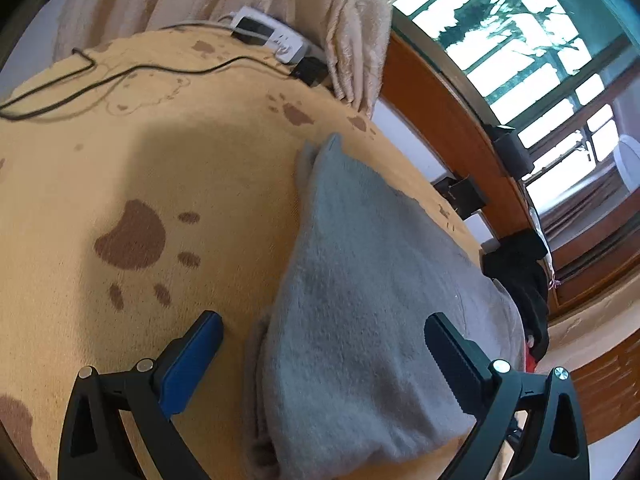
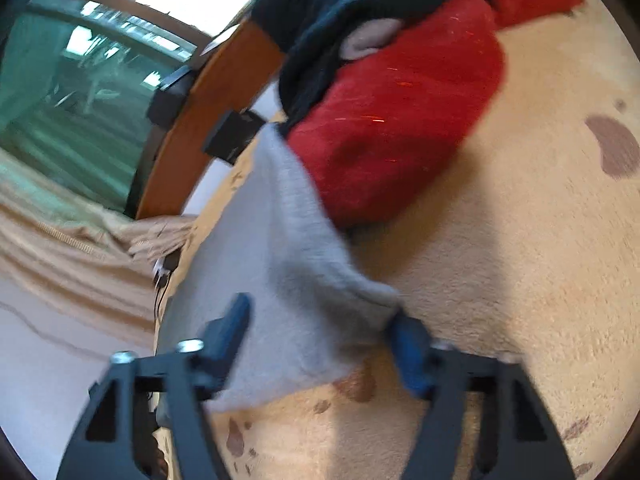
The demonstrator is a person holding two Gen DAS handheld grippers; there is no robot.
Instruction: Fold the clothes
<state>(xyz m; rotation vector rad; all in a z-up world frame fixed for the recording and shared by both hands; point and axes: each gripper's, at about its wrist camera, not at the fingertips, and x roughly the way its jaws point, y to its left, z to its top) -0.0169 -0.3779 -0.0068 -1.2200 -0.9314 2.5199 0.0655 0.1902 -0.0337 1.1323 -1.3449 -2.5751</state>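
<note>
A folded grey fleece cloth (image 1: 360,260) lies on a yellow blanket with brown paw prints (image 1: 160,160). My left gripper (image 1: 326,348) is open wide and straddles the near end of the cloth; neither pad presses on it. In the right wrist view, which is blurred, the grey cloth (image 2: 280,240) runs between the fingers of my right gripper (image 2: 320,336). Its jaws stand about half apart. The left finger (image 2: 234,328) lies over the cloth, and the right finger (image 2: 408,344) touches a bunched corner. No clear pinch shows.
A red garment (image 2: 400,120) and a dark one (image 2: 340,8) are piled just beyond the grey cloth. A white power strip (image 1: 272,36) and black cable (image 1: 120,72) lie at the far edge. A wooden window frame (image 1: 440,120) and cream drapery (image 1: 352,40) border the bed.
</note>
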